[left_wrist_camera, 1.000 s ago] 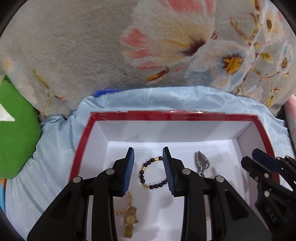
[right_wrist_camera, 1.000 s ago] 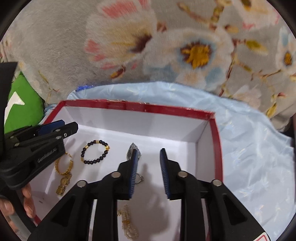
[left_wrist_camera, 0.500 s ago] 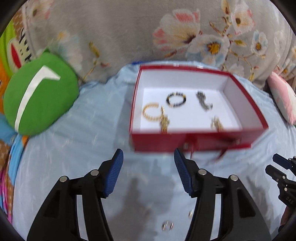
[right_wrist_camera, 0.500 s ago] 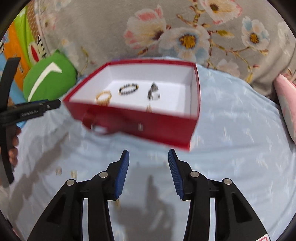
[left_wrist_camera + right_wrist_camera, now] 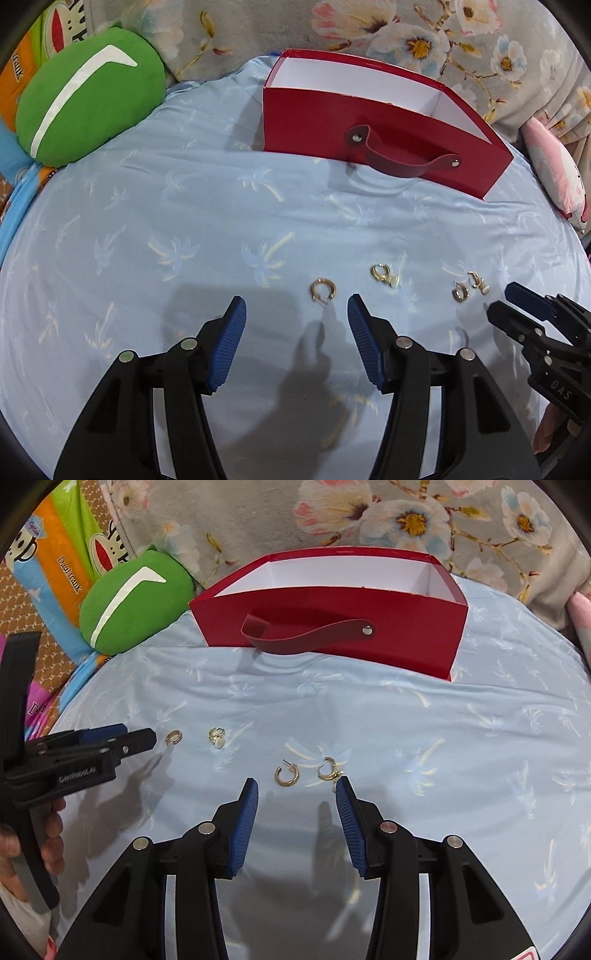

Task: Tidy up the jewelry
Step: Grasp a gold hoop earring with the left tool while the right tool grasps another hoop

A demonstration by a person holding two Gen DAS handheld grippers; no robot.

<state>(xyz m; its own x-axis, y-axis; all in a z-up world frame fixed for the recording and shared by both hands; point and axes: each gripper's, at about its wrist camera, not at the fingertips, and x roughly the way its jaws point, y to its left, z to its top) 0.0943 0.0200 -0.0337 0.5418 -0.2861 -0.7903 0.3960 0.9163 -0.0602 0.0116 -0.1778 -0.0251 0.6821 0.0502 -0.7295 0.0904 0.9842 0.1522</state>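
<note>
Before L gripper (image 5: 295, 308): hoop earring (image 5: 322, 289), flat.

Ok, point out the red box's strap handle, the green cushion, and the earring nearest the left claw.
Red strap handle (image 5: 400, 162): left wrist view, middle of strap.
Green round cushion (image 5: 88, 96): left wrist view, green fabric by the white stripe.
Gold hoop earring (image 5: 322, 289): left wrist view, hoop's rim.

Readable text, my two views: "DAS" in white on my black right tongs (image 5: 498, 301); "GenRobot.AI" on my black left tongs (image 5: 147, 736); "Daulfrank" on the orange-striped cartoon cushion (image 5: 62, 568), partly "rank" in left view.
</note>
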